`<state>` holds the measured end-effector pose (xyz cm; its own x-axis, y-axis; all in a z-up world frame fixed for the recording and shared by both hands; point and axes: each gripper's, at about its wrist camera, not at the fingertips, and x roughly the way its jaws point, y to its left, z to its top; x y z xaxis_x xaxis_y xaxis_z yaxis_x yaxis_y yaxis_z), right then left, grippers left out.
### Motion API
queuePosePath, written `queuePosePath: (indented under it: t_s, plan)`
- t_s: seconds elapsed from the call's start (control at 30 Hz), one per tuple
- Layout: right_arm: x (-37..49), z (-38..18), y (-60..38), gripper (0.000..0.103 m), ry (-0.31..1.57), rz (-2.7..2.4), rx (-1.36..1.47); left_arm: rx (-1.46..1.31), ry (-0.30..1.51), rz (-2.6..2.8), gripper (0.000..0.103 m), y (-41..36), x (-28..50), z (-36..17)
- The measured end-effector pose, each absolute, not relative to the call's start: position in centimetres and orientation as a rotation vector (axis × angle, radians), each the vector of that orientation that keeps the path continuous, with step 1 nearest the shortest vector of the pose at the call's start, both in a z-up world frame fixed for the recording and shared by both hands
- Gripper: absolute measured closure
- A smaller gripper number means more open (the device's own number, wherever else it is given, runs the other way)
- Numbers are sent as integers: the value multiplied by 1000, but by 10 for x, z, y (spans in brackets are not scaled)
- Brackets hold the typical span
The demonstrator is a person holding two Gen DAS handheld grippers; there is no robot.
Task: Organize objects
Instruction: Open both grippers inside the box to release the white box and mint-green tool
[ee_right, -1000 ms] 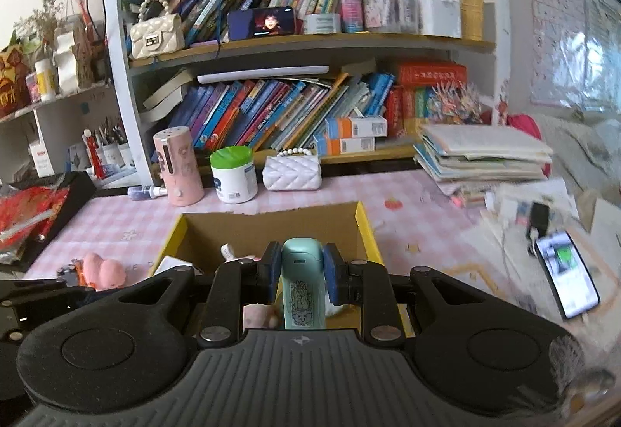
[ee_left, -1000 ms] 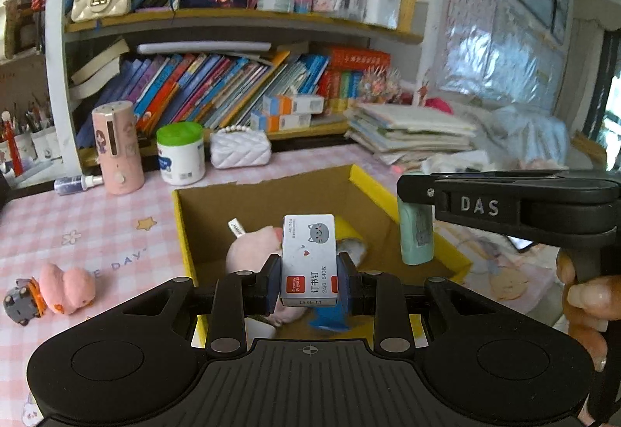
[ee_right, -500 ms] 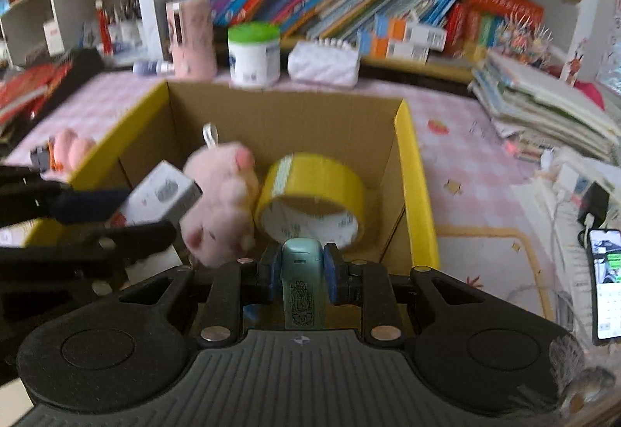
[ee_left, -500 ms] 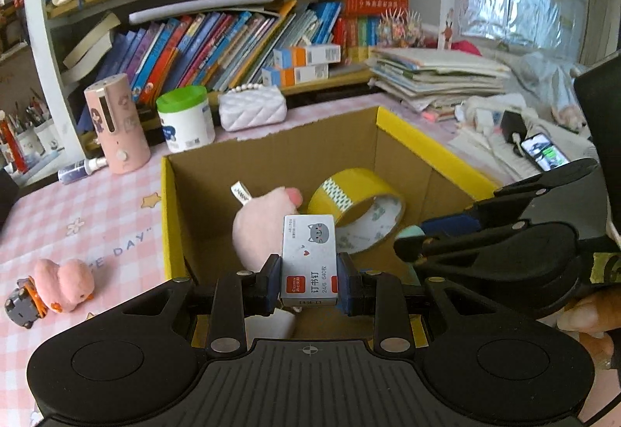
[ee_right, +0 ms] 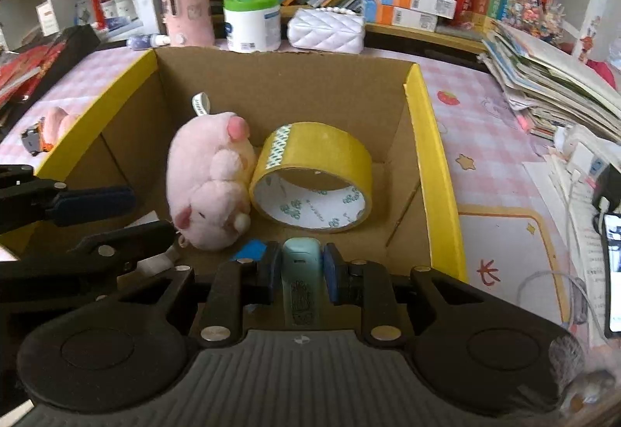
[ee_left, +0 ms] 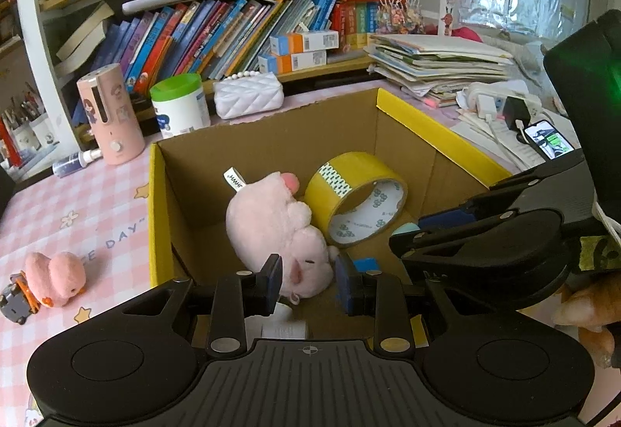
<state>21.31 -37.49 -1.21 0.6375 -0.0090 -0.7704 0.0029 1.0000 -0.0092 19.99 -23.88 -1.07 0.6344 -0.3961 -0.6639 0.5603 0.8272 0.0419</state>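
Sitting in the one box point(ee_right: 434, 163): one plush pig point(ee_right: 209, 186), one tape roll point(ee_right: 314, 175).

cardboard box point(ee_right: 434, 171) open on top, entry from above free. inside, pink plush pig point(ee_right: 209, 186) fills left-centre floor, yellow tape roll point(ee_right: 314, 175) touches it at centre. bare floor in the far right corner and along the back wall. left claw point(ee_left: 308, 285) and right claw point(ee_right: 302, 266) both crowd the near edge, close together. behind the box a pink cylinder point(ee_right: 186, 4), green-lid jar point(ee_right: 252, 19) and white purse point(ee_right: 326, 29) block the back. right of frame: pink surface point(ee_right: 493, 140) open near the box, then paper stack point(ee_right: 551, 85).
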Motion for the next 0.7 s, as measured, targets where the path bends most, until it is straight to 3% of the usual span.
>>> queuePosePath:
  t_s: [0.47,0.53,0.7]
  plan:
    - [205,-11,-380,81,880,-43,41,255,666,-552,72,-238,197,-9]
    - [202,-10,-381,81,870,-42,71,243,657,-547,67,-235,195,-5]
    - [191,0,-377,68,822,-54,111,213,612,-521,49,-221,186,6]
